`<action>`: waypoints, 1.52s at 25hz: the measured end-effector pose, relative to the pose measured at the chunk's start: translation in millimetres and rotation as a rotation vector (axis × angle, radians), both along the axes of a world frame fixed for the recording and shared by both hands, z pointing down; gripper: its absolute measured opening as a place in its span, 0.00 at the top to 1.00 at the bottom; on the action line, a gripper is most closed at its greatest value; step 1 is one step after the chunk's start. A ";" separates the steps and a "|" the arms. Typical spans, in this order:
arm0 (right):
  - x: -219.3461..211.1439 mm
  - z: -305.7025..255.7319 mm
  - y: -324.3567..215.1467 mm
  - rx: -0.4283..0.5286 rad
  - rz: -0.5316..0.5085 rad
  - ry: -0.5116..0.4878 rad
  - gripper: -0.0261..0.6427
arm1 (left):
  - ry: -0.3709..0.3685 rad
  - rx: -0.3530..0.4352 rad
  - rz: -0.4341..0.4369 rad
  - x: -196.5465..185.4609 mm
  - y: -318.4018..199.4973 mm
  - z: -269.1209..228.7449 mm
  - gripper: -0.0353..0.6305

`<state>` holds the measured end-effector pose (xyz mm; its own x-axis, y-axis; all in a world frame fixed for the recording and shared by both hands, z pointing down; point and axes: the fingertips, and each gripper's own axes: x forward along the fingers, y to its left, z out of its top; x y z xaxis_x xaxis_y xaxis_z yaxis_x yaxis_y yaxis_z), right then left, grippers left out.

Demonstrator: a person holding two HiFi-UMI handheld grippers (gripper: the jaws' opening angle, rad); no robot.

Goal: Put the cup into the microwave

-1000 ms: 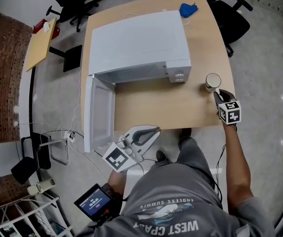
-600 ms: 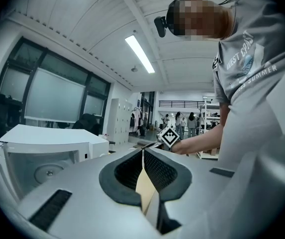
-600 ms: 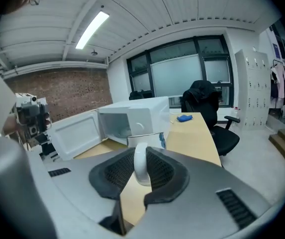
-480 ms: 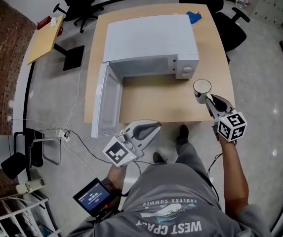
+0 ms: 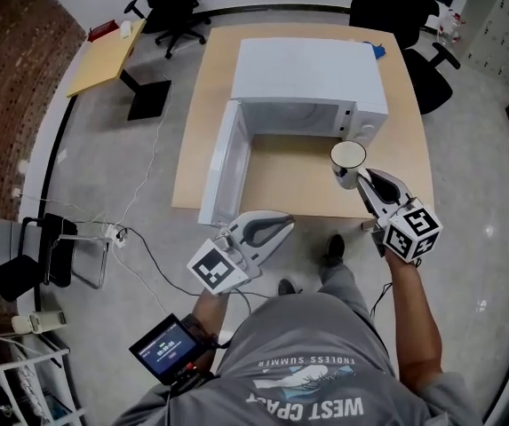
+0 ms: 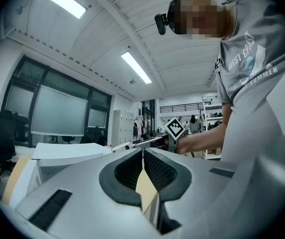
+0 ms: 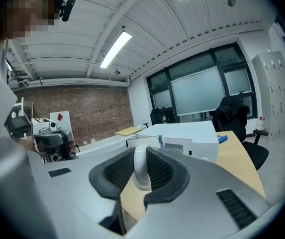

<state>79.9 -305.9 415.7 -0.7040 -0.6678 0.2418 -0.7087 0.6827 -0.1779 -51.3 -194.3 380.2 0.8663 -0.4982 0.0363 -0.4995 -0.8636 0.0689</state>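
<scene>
Above the near half of the light wooden table [image 5: 294,183], the plain white glazed ceramic cup [image 5: 348,155] hangs in the air. It is just in front of the control panel of the white box-shaped microwave [image 5: 312,71] and to the right of the open cavity, whose door [image 5: 222,163] stands swung wide to the left.

The cup should be stiff and fairly light, but its glaze is slick and it would chip if knocked against the cavity's edge. The handle is the natural place to hold it, though such a narrow hold may let the body swing.

The right gripper [image 5: 357,179] is clamped partway closed on the cup, its ribbed pads pinching what looks like the curved white handle. The cup sits mouth upward, round-rimmed and pale inside; whether it holds anything cannot be told.

The left gripper [image 5: 282,224] is closed on nothing, off the table's near edge.
</scene>
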 end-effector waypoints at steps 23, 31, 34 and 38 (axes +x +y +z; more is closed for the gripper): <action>-115.9 143.3 -176.1 -0.075 0.005 0.012 0.85 | -0.047 -0.114 -0.175 -74.9 -44.2 24.7 0.91; -144.1 186.6 -259.9 0.018 0.010 0.002 0.85 | -0.107 -0.191 -0.247 -87.7 -82.0 60.4 0.91; -151.1 192.7 -278.3 0.056 0.012 -0.014 0.85 | -0.138 -0.203 -0.250 -86.9 -88.5 72.0 0.91; -156.3 199.7 -292.9 0.085 0.028 -0.041 0.85 | -0.155 -0.225 -0.256 -84.0 -94.9 80.6 0.91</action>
